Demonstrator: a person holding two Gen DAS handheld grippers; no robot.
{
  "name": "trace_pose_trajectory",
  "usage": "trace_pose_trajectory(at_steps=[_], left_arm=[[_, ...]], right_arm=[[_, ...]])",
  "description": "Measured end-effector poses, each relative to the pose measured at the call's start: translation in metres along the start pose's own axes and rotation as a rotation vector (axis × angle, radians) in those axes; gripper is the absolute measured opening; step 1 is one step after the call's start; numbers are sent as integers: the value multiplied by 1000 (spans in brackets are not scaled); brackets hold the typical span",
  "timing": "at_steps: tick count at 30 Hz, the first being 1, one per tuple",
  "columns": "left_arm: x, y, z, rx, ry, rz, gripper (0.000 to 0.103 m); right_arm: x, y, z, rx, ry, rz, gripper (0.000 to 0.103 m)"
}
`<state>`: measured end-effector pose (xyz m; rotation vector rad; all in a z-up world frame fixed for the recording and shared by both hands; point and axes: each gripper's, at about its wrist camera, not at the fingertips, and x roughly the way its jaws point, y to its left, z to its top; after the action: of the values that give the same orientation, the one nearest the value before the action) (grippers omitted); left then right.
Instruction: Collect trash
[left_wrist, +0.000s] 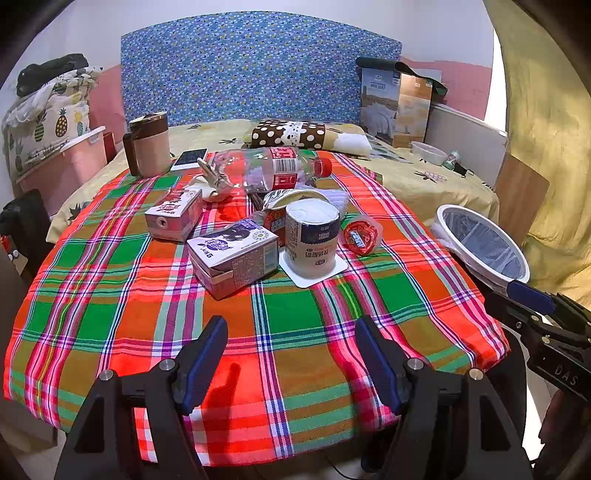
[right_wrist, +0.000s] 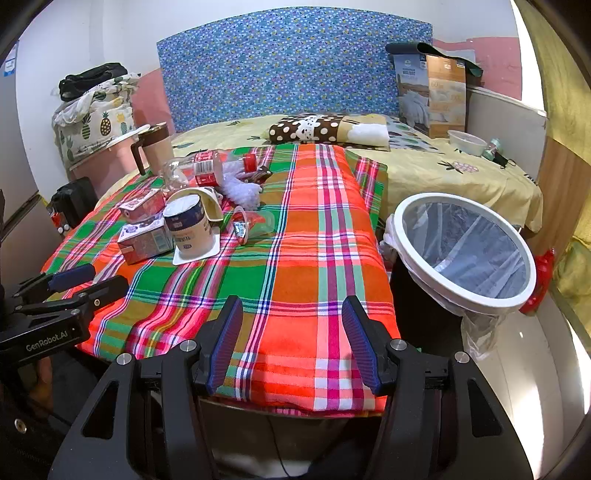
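1. Left wrist view. The left gripper (left_wrist: 291, 363) hangs over the near edge of the plaid cloth (left_wrist: 295, 332), fingers (left_wrist: 205, 363) wide apart with nothing between them. The trash lies clustered mid-cloth, well ahead of the fingertips: a carton (left_wrist: 232, 256) nearest, an inverted cup (left_wrist: 313, 236) just right of it, a second carton (left_wrist: 173, 218) behind, a red jelly cup (left_wrist: 362, 234), and a clear bottle (left_wrist: 266, 171) on its side at the back. The bin (left_wrist: 480, 245) stands off the cloth's right edge. The right gripper shows only at the right margin.

2. Right wrist view. The right gripper (right_wrist: 291, 343) also hovers over the near cloth (right_wrist: 295, 258), fingers (right_wrist: 360, 347) spread and empty. The bin (right_wrist: 461, 247), lined with a clear bag and seemingly empty, is just right of the surface and close to this gripper. The cup (right_wrist: 190, 230), carton (right_wrist: 146, 240) and bottle (right_wrist: 207, 168) lie far left.

3. Judgement. No item is collected yet; the step is a first reach.
   - The near carton suits the left gripper: approach across its narrow width.
   - Close gently, since the carton is likely to crush.
   - The mug (right_wrist: 155, 147) and phone (left_wrist: 190, 158) are probably not trash; leave them.
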<state>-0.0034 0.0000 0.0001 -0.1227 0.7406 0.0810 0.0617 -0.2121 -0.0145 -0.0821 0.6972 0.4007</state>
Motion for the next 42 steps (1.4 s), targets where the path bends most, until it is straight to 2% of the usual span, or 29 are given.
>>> trace_pose_trajectory(at_steps=[12,19,27,33,42], left_arm=[[6,6,4,1,10,-6,71],[21,29,16,-17,2,32,71],[46,55,34,-32,5,39,71],[59,66,46,-17,-4,24,71],[76,75,59,19,-5,-40,73]], right_arm=[[6,2,2,-8,12,7,58],[21,6,14,-20,30,52,58],[42,16,27,-48,46,101,58],[62,22,37,-70,73,128,58],[87,24,50,-65,112,147,58]])
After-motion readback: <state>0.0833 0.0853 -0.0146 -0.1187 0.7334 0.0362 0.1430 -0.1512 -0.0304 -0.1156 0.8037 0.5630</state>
